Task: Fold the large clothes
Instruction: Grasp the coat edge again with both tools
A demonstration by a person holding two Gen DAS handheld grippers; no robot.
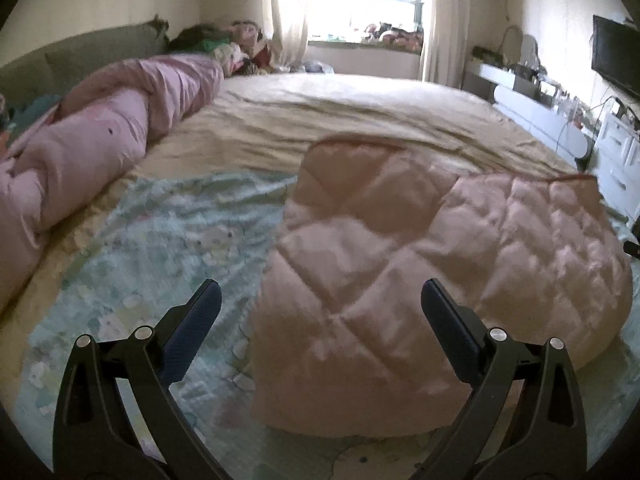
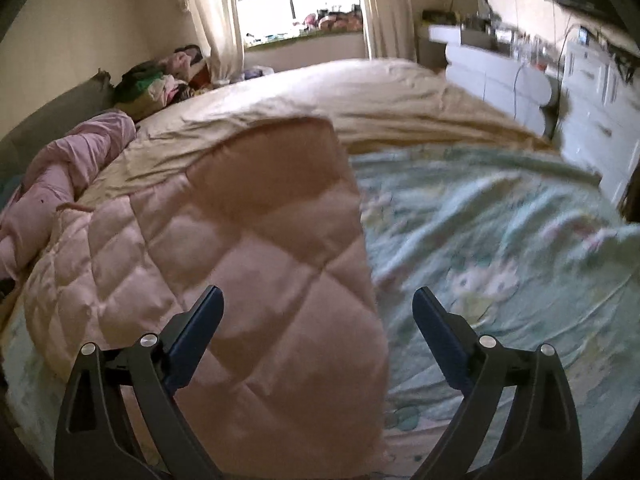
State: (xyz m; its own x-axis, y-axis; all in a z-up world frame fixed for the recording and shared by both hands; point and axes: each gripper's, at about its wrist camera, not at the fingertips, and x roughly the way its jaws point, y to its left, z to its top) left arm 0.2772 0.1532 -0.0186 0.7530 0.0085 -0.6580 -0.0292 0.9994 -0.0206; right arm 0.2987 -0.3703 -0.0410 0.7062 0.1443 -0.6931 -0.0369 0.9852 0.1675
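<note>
- A folded pink quilted garment (image 1: 420, 280) is lying on the patterned sheet (image 1: 152, 248) of a bed, its long axis running away from both cameras.
- The left gripper (image 1: 320, 300) is hanging wide open and empty over its left edge.
- The right gripper (image 2: 318, 306), equally wide and empty, is straddling its right edge (image 2: 368, 280).

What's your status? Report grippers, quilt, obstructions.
Left gripper and right gripper open, empty. Quilt folded on bed, unheld. Nothing in the way.
</note>
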